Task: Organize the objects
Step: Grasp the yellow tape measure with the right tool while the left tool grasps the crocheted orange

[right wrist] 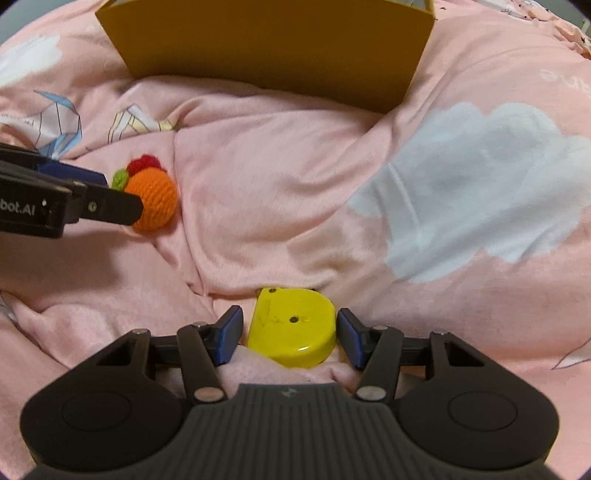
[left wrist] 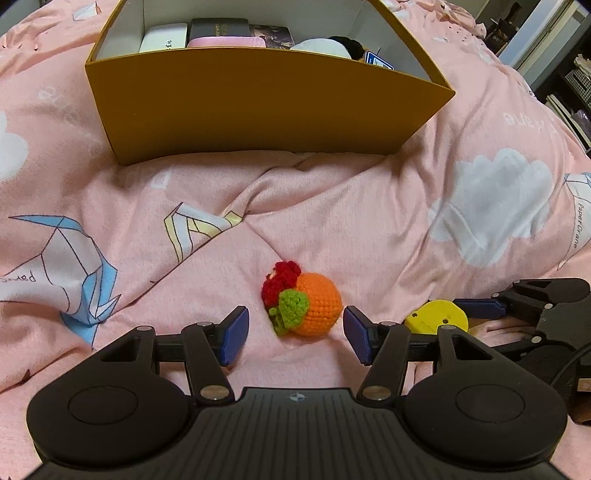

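Observation:
A crocheted orange toy (left wrist: 314,306) with red and green knitted bits lies on the pink quilt (left wrist: 332,221). My left gripper (left wrist: 295,332) stands open around it, the right pad close to the ball and the left pad clear of it. A yellow tape measure (right wrist: 291,332) lies flat between the blue pads of my right gripper (right wrist: 290,332), with a narrow gap on each side. The right wrist view also shows the crocheted orange toy (right wrist: 155,199) at the left, partly behind the left gripper's fingers (right wrist: 110,205). The yellow tape measure (left wrist: 436,319) shows low on the right in the left wrist view.
An open mustard cardboard box (left wrist: 258,103) stands on the quilt beyond both grippers, holding a white case (left wrist: 162,37), a dark book (left wrist: 218,27) and other items. The quilt is rumpled into folds. Shelves and furniture (left wrist: 565,74) lie past the bed's right edge.

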The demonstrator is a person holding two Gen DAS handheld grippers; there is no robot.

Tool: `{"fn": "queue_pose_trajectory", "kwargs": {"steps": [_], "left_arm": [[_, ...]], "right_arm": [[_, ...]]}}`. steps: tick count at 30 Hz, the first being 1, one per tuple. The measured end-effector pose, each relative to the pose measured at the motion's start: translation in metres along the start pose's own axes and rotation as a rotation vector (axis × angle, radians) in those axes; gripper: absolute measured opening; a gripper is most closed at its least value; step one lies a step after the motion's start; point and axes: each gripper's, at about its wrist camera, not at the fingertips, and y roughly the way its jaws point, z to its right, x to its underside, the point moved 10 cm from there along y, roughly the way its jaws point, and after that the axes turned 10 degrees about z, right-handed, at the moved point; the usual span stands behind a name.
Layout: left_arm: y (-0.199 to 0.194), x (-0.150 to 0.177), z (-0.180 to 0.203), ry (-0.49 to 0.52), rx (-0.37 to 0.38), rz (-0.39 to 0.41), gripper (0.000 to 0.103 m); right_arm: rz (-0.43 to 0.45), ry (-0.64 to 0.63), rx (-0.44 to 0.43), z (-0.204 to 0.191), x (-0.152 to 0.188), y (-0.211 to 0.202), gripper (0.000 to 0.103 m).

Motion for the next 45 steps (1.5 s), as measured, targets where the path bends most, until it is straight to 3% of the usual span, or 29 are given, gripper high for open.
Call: {"fn": "queue_pose_trajectory", "kwargs": {"steps": [4, 5, 9, 16, 26, 30, 36, 45], "left_arm": [[-0.001, 0.000, 0.000, -0.003, 0.005, 0.003, 0.068], [-0.001, 0.000, 0.001, -0.002, 0.008, 0.004, 0.069], [-0.002, 0.000, 0.003, 0.005, 0.024, 0.005, 0.075], [0.004, -0.001, 0.007, 0.044, 0.019, -0.003, 0.075], [0.023, 0.001, 0.008, 0.102, -0.016, -0.023, 0.072], [0.027, 0.001, 0.006, 0.089, -0.010, -0.026, 0.068], [0.033, 0.001, 0.007, 0.069, 0.021, -0.033, 0.061], [0.031, -0.003, 0.004, 0.025, 0.045, -0.008, 0.058]], "right_arm": [[-0.020, -0.002, -0.004, 0.000, 0.003, 0.005, 0.058], [-0.021, -0.005, -0.004, -0.001, 0.003, 0.005, 0.053], [-0.006, -0.008, -0.005, -0.002, 0.002, 0.001, 0.053], [0.093, -0.040, 0.003, 0.000, -0.017, -0.018, 0.053], [0.254, -0.086, -0.027, 0.005, -0.079, -0.017, 0.053], [0.254, -0.087, -0.041, 0.010, -0.089, 0.004, 0.053], [0.193, -0.044, -0.073, 0.013, -0.078, 0.031, 0.053], [0.202, 0.040, -0.116, 0.020, -0.077, 0.026, 0.055]]}}
